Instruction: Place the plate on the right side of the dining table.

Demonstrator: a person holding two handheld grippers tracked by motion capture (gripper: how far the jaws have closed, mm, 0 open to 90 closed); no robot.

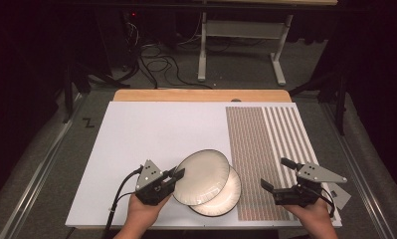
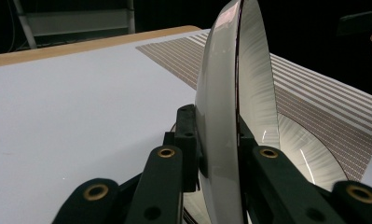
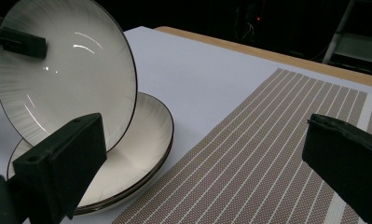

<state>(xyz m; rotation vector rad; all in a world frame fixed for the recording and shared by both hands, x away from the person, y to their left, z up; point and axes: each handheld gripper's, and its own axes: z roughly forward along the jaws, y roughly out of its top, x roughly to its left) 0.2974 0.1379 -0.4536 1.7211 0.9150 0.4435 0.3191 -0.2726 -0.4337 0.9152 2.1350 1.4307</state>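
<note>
A white plate with a dark rim (image 1: 202, 177) stands tilted up on its edge, its low side resting on a stack of like plates (image 1: 225, 199) near the table's front. My left gripper (image 1: 176, 175) is shut on its left rim. In the left gripper view the jaws pinch the rim of the tilted plate (image 2: 221, 107) from both sides, with the lower plate (image 2: 309, 154) behind. My right gripper (image 1: 275, 173) hangs open over the striped placemat (image 1: 255, 149), to the right of the plates. Its view shows the tilted plate (image 3: 67, 70) above the stack (image 3: 137, 149), apart from its jaws.
The white board (image 1: 151, 134) covers the table, with a wooden strip (image 1: 201, 95) along its far edge. A small grey piece (image 1: 339, 196) lies at the front right corner. Cables and a frame's legs (image 1: 202, 55) are on the floor beyond.
</note>
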